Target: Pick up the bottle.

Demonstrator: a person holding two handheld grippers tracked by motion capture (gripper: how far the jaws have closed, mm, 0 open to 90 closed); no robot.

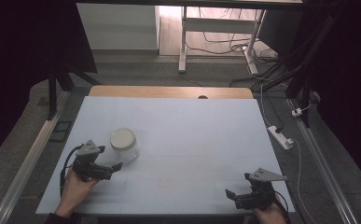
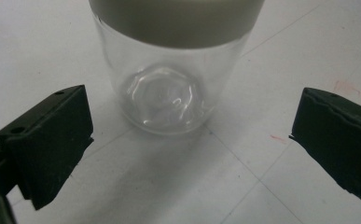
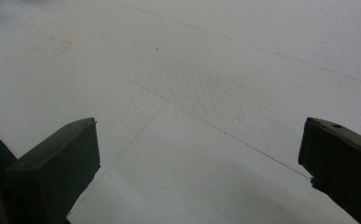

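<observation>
Jar (image 2: pixel 169 84) lid (image 2: pixel 176 21) cut off by top edge; blurred.

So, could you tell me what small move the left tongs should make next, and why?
Probably ease the left tongs forward until the jaws stand either side of the jar, then close. They are wide open and pointed at it, but the glass is a little ahead of them, untouched, upright on the table with its lid on.

The jar (image 2: pixel 169 88) is seen as clear, glossy glass, capped by a matt off-white lid (image 1: pixel 122 138). The counter (image 3: pixel 225 88) is covered in matt white sheet, finely pebbled. The jaws are matt black plastic.
</observation>
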